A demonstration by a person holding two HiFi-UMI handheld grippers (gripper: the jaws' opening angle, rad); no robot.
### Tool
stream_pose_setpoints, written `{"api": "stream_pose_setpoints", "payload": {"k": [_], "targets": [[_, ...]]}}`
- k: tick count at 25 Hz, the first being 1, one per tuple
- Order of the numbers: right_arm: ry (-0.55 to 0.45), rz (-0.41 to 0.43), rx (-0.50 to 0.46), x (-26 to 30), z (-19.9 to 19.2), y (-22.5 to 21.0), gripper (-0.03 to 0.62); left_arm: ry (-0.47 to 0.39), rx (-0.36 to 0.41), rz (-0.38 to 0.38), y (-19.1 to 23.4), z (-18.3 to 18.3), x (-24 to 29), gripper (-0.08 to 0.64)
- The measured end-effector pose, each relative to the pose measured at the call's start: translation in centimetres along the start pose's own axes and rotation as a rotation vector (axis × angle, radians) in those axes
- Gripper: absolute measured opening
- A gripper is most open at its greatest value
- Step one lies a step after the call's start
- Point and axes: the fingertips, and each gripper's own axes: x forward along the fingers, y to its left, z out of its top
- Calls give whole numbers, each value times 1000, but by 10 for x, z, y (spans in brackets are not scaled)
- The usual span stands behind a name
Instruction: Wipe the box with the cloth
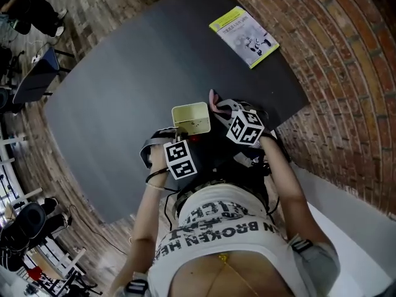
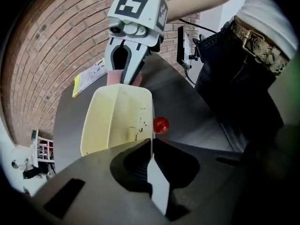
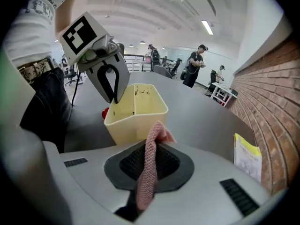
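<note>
A pale yellow open box (image 1: 190, 117) stands on the dark table (image 1: 136, 73) close in front of the person. My left gripper (image 2: 151, 146) is shut on the box (image 2: 117, 121), with the thin near wall pinched between its pads. In the right gripper view the left gripper (image 3: 115, 99) comes down onto that wall from above. My right gripper (image 3: 152, 146) is shut on a pink cloth (image 3: 150, 168), which stands up between its jaws just short of the box (image 3: 136, 111). From the left gripper view the right gripper (image 2: 125, 81) and the cloth (image 2: 115, 77) hang at the box's far wall.
A small red thing (image 2: 161, 124) lies on the table beside the box. A yellow-edged booklet (image 1: 244, 36) lies at the far right of the table, near the brick wall (image 1: 346, 73). People and office furniture stand in the background of the right gripper view.
</note>
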Motion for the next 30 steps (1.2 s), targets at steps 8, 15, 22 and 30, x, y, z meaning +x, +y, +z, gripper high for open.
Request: {"api": "stream_pose_setpoints", "payload": {"k": [8,15,22,30], "targets": [[5,55,-131,16,15,-3,18,-32,-10,-25,-1,1,1,26],[14,77,-144,14,13,13,18,-40,-10,-22,-1,0,0,25],[21,91,-107,12,7,40,18,-40,-14,-17,0,-1,0,25],[14,79,-48,8,1,65,18,-42,-17,-14,-1,0,3,25]]}}
